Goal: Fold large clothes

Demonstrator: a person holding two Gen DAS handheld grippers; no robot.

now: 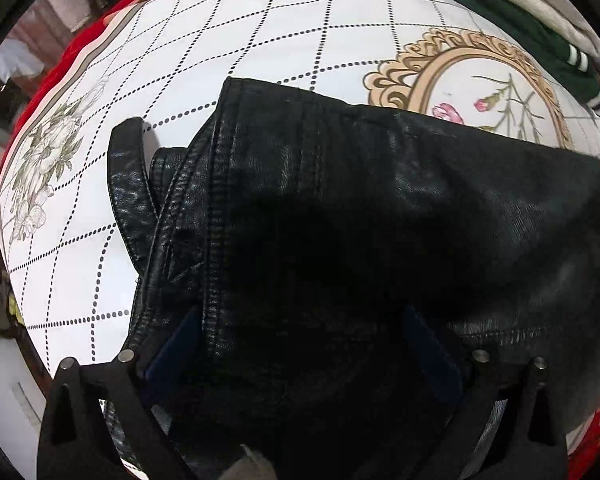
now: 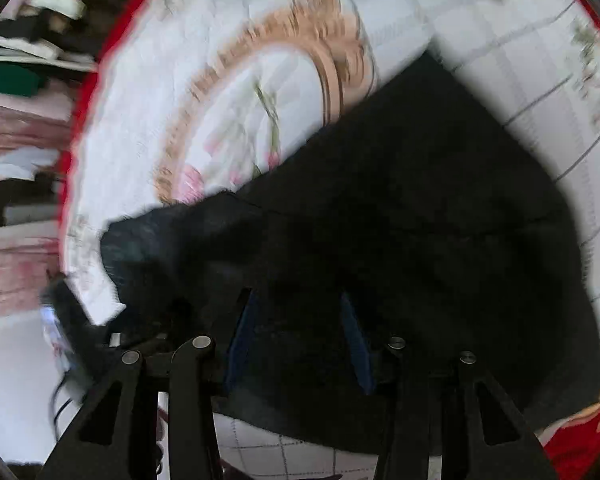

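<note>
A black leather jacket (image 1: 340,208) lies folded on a white gridded tablecloth (image 1: 228,40) with flower prints. In the left wrist view, my left gripper (image 1: 300,344) hangs just over the jacket's near part with its blue-padded fingers (image 1: 172,344) spread wide; nothing is between them. In the blurred right wrist view the same jacket (image 2: 400,220) fills the middle. My right gripper (image 2: 298,336) is over it with its blue pads (image 2: 240,340) apart and holds nothing that I can see.
A dark green garment with white stripes (image 1: 532,36) lies at the table's far right. A gold oval frame print (image 1: 480,80) marks the cloth beside the jacket. The cloth's red border (image 1: 80,36) marks the table edges. Cluttered piles (image 2: 28,60) lie beyond the table.
</note>
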